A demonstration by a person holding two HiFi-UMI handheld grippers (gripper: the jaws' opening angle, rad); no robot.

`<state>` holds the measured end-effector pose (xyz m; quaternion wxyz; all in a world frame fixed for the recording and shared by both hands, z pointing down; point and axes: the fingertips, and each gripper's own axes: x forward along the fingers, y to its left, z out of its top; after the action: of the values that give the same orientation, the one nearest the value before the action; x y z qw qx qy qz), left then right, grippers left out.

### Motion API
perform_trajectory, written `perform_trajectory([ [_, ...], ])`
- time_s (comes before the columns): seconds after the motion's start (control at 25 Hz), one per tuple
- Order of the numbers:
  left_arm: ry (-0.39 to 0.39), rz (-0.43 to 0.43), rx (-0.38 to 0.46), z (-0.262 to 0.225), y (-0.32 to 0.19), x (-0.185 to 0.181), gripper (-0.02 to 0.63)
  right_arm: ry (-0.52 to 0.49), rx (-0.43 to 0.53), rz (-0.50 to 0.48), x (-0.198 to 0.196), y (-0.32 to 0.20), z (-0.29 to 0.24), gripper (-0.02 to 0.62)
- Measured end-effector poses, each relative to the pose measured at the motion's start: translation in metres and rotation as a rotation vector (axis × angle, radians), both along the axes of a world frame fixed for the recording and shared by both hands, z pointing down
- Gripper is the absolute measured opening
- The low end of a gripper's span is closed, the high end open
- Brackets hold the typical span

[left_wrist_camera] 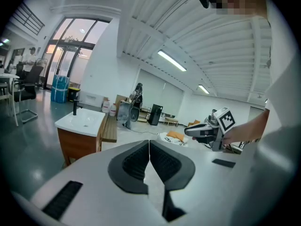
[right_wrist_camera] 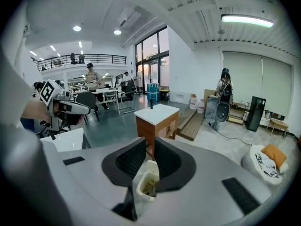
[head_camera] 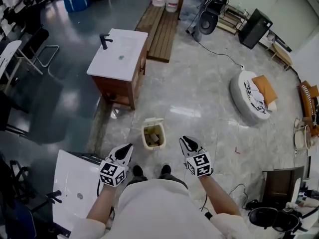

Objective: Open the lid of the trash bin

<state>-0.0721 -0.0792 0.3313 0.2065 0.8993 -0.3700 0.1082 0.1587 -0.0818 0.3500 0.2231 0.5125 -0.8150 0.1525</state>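
Small cream plastic trash bin (head_camera: pixel 144 136) on floor ahead, between both grippers; lid (head_camera: pixel 154 120) looks already raised. Left gripper (head_camera: pixel 127 148) fingers closed, empty. Right gripper (head_camera: pixel 185 141) fingers slightly apart, empty, aimed at bin.

A white-topped vanity (head_camera: pixel 119 54) (black faucet (head_camera: pixel 104 40)) stands near wooden planks (head_camera: pixel 160 26).

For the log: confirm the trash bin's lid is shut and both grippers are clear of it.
Not shut: the head view shows the lid of the trash bin raised, contents visible. The left gripper and right gripper are indeed clear of it.
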Motion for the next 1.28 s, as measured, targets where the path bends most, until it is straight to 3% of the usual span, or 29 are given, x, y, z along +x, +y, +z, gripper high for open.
perform_trajectory([
  [0.48, -0.007, -0.182, 0.141, -0.051, -0.018, 0.005, 0.018, -0.019, 0.141, -0.104, 0.028, -0.009, -0.043, 0.069],
  [0.8, -0.076, -0.129, 0.203, -0.057, -0.012, 0.028, 0.018, -0.026, 0.192, -0.091, 0.041, -0.004, -0.052, 0.038],
  [1.28, -0.074, -0.119, 0.195, -0.056, -0.012, 0.033, 0.018, -0.044, 0.192, -0.067, 0.048, -0.003, -0.054, 0.037],
])
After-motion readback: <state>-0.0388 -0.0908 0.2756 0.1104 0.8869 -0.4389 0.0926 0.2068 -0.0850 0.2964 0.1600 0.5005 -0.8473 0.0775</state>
